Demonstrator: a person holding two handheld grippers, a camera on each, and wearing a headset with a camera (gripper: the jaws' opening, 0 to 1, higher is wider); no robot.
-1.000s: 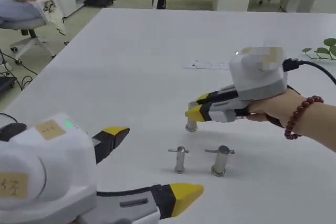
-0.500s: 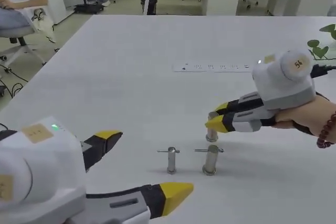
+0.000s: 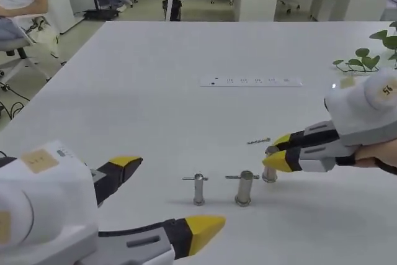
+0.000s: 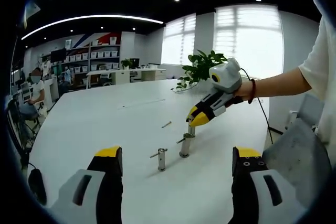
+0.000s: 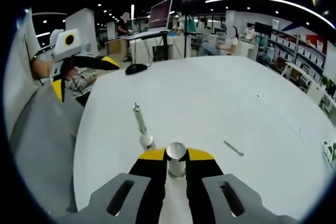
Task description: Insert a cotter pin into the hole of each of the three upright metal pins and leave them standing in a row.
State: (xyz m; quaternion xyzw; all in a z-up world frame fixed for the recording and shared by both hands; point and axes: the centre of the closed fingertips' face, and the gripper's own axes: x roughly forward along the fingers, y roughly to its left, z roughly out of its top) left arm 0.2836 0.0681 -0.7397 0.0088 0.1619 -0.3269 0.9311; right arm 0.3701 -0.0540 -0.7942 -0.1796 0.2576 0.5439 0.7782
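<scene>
Rightward went the bare metal pin [image 5: 176,160], clamped in the right tool [image 3: 277,152], now just beside the two fitted pins [image 3: 243,188]. Let go only once it stands upright, in line, then fetch the loose cotter pin [image 3: 258,141] from the bench [image 3: 155,91]; left tool [image 3: 172,193] gapes wide

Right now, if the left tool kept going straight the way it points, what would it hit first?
The left tool would probably meet the nearer upright pin first; it stands almost dead ahead between the open jaws, though depth is hard to judge.
</scene>
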